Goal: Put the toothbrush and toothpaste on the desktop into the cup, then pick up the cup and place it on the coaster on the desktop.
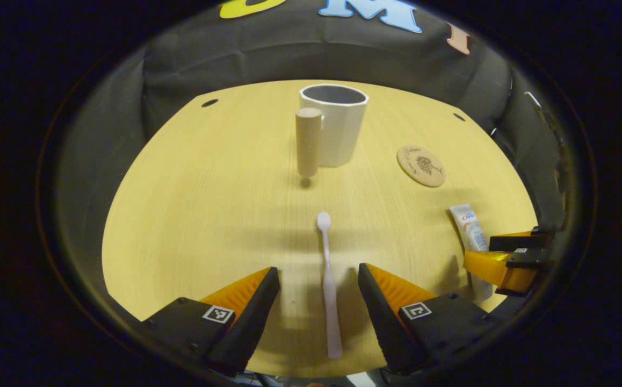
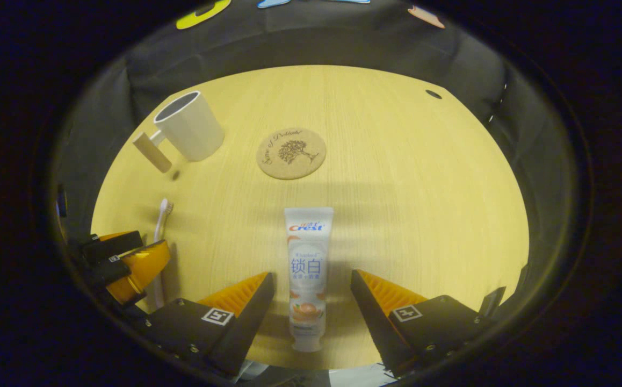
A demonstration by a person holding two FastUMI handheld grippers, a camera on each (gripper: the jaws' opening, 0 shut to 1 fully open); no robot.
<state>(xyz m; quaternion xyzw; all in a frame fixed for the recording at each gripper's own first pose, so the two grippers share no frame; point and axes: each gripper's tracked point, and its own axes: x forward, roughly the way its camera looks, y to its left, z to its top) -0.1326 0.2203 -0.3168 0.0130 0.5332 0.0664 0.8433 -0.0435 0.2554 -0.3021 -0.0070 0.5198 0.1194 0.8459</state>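
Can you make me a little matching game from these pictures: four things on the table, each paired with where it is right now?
Things:
1. toothbrush
2. toothpaste
3. cup
4. coaster

Places:
A. standing upright, nothing in it
B. lying between the right gripper's open fingers
C. bare, beside the cup
D. lying between the left gripper's open fingers

Pairs: 1-D, 2-B, 3-A, 4-C

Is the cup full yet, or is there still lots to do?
Nothing is done yet. The cup looks empty and stands beside the coaster, not on it. The left gripper is open around the toothbrush, and the right gripper is open around the toothpaste, both lying on the table. Grabbing, dropping in and moving the cup remain.
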